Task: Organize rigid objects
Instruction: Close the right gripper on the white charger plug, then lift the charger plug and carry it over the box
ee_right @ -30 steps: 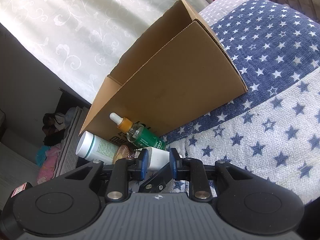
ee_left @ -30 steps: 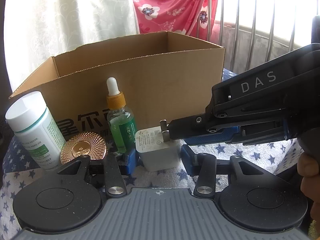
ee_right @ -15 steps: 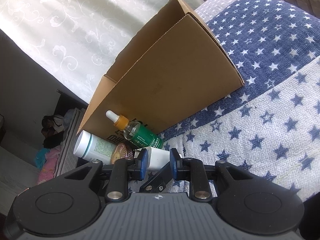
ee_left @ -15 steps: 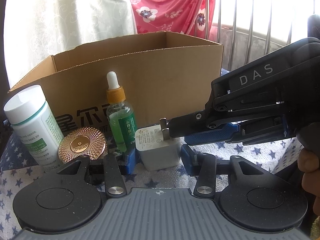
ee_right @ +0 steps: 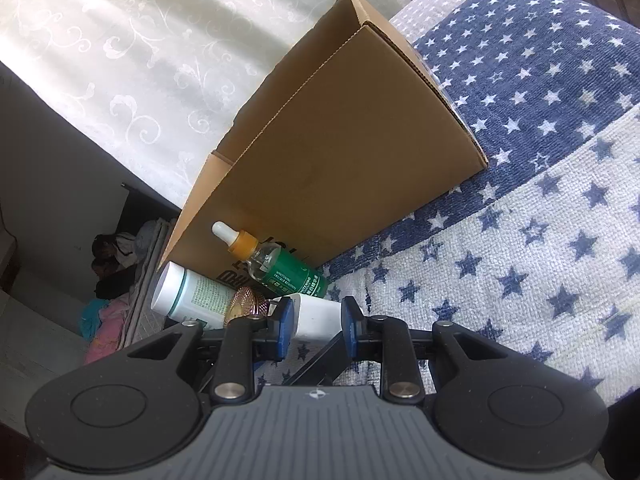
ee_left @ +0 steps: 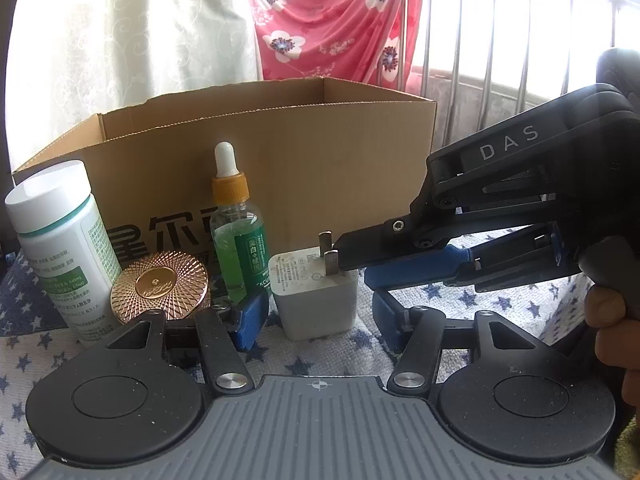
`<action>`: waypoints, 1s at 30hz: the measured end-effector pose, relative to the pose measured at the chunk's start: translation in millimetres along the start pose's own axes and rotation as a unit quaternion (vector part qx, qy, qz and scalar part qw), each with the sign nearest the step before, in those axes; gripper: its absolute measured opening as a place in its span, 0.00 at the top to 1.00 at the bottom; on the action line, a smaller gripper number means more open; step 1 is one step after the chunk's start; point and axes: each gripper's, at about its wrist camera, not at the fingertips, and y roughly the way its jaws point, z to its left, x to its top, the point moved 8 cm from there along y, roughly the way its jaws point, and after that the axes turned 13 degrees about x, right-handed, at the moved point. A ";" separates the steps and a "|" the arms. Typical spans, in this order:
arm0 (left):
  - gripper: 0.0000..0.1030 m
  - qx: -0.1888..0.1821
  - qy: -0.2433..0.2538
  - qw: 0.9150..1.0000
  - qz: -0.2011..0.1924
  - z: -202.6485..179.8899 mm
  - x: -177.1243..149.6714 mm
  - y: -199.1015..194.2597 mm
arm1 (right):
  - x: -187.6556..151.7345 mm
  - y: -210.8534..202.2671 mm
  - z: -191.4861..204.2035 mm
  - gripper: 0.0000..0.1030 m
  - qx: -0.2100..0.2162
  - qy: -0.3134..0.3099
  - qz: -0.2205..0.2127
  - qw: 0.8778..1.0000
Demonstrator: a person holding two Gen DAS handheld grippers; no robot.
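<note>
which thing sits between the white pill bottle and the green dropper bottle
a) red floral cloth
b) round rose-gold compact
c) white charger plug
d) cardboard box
b: the round rose-gold compact lies between the white pill bottle and the green dropper bottle, in front of the cardboard box.

Brown cardboard box [ee_left: 304,160], green dropper bottle [ee_left: 238,240], white charger [ee_left: 316,300], copper compact [ee_left: 160,286], blue-and-white starred cloth [ee_right: 540,240].
</note>
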 end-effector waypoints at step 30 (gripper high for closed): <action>0.20 -0.014 0.010 1.000 -0.023 -3.0 4.0 0.6 | 7.5 -49.6 59.8 0.00 -0.027 -0.254 -0.104 0.961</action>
